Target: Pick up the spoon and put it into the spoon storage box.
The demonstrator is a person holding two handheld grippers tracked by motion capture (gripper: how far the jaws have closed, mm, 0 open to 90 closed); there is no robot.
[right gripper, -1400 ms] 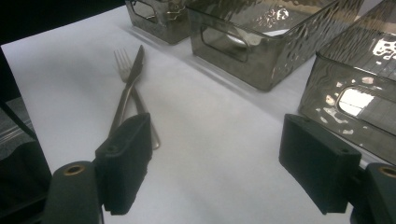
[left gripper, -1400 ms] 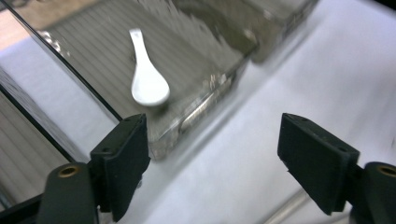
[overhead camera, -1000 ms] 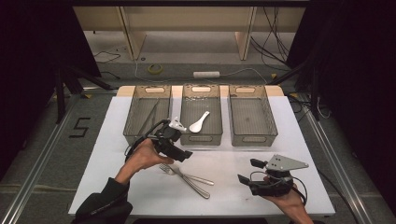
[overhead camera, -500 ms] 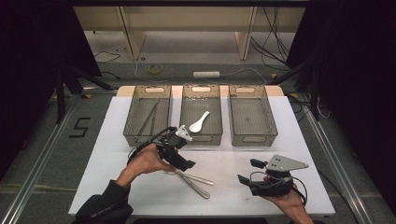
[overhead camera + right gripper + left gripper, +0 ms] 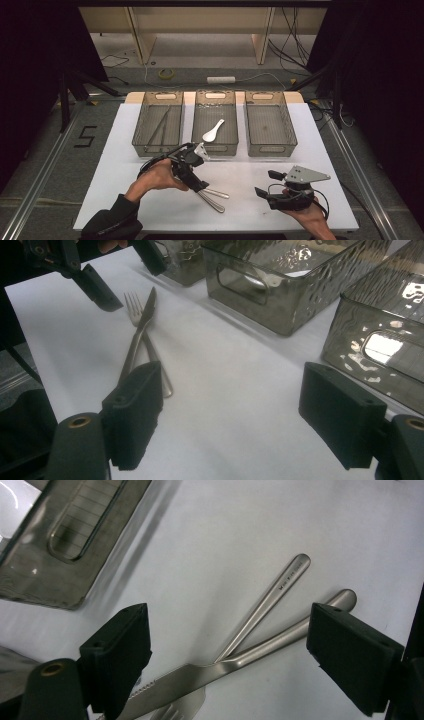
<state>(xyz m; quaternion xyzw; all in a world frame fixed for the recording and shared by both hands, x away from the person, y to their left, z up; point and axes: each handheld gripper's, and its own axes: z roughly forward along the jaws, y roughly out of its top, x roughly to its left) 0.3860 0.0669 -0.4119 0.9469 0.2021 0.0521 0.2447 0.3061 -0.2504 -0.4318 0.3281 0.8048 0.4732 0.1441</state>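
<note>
While my left gripper (image 5: 192,181) hangs with jaws wide and empty over the crossed knife (image 5: 210,672) and fork (image 5: 260,607) on the table (image 5: 120,150), and my right gripper (image 5: 265,185) rests open and empty, I see three bins: left bin (image 5: 157,122) holding chopsticks (image 5: 161,125), middle bin (image 5: 216,122) a white spoon (image 5: 213,131), right bin (image 5: 270,122) bare.

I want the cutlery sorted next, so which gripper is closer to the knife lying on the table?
Left. The left gripper hangs right over the knife, jaws open. The right gripper sits off to the side, apart from it.
</note>
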